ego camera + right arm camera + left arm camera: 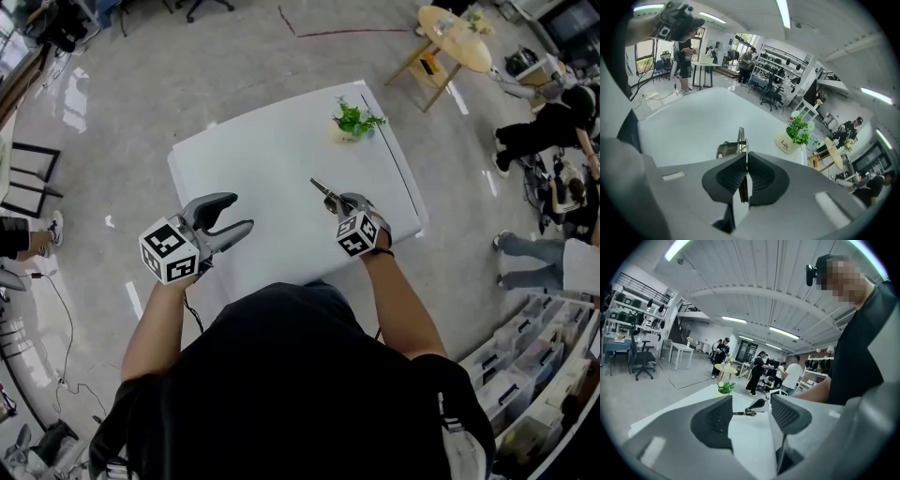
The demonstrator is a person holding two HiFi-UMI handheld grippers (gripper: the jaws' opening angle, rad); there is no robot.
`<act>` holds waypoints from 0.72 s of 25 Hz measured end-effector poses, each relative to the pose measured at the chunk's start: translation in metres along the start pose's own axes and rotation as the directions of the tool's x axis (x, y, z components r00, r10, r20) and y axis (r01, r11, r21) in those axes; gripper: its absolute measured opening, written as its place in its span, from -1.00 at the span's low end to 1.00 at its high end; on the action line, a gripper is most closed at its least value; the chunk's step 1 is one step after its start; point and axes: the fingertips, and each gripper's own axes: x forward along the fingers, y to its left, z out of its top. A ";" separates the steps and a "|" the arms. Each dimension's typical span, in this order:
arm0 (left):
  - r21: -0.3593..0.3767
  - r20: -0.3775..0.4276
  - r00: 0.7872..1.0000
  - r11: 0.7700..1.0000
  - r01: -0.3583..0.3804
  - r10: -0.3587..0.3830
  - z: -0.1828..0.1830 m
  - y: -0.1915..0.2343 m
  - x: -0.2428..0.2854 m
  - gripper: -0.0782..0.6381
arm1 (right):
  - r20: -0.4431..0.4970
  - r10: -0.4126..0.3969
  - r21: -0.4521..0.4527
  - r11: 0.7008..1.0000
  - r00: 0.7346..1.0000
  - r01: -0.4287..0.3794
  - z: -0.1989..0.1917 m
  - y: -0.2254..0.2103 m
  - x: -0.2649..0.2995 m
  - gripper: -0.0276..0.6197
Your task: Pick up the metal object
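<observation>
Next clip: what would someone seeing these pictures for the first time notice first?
First, the right gripper over the white table, its jaws shut on a thin metal object that sticks out past their tips. The left gripper hangs near the table's near left edge, jaws apart with nothing between them. A small potted plant stands near the table's far right edge.
</observation>
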 end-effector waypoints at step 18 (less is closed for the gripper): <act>0.101 0.035 0.998 0.993 0.055 -0.059 0.016 -0.055 -0.032 -0.06 | 0.102 -0.144 0.102 0.986 0.984 0.134 0.025 0.018 -0.111 -0.82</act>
